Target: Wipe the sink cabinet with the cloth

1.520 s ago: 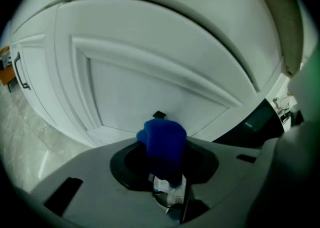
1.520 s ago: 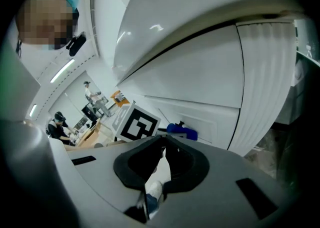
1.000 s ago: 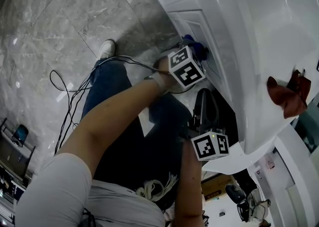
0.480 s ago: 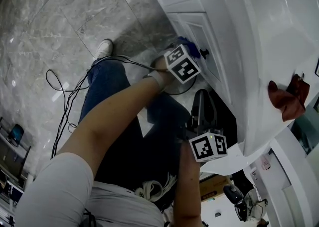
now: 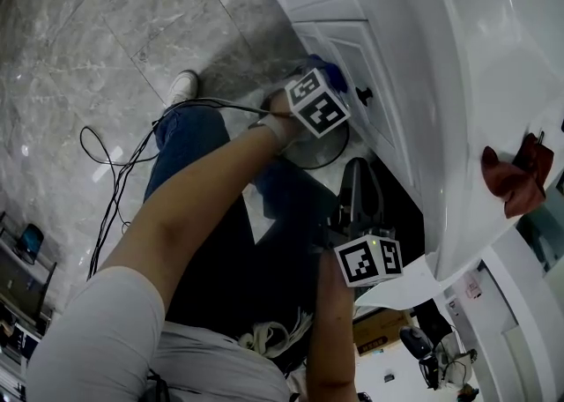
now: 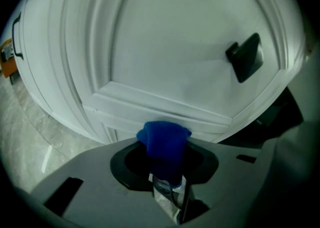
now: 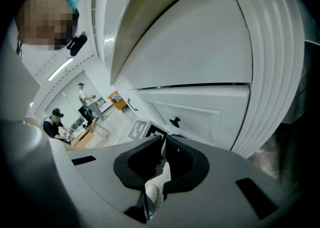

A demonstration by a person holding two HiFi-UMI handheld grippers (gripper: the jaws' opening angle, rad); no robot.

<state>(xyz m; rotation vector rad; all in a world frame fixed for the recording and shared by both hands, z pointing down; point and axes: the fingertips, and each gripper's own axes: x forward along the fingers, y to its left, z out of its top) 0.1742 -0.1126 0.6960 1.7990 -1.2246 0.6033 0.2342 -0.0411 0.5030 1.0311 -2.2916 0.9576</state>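
Note:
A blue cloth (image 6: 164, 139) is bunched between the jaws of my left gripper (image 6: 165, 147), which is shut on it. The cloth presses against the lower frame of a white panelled cabinet door (image 6: 190, 57), below and left of the door's black knob (image 6: 245, 57). In the head view the left gripper (image 5: 321, 83) holds the cloth (image 5: 324, 68) at the door (image 5: 374, 56), just left of the knob (image 5: 363, 93). My right gripper (image 5: 357, 173) hangs lower, near the dark opening, away from the door. Its jaws (image 7: 164, 141) meet with nothing between them.
A red cloth (image 5: 509, 175) lies on the white sink top (image 5: 493, 56). Black cables (image 5: 115, 162) trail over the marble floor (image 5: 106, 48) beside the person's legs and white shoe (image 5: 182, 85). A dark open cabinet space (image 5: 397, 206) lies under the counter. The right gripper view shows people far off.
The left gripper has slid the blue cloth up and to the left along the cabinet door, away from the knob. The right gripper has stayed almost still.

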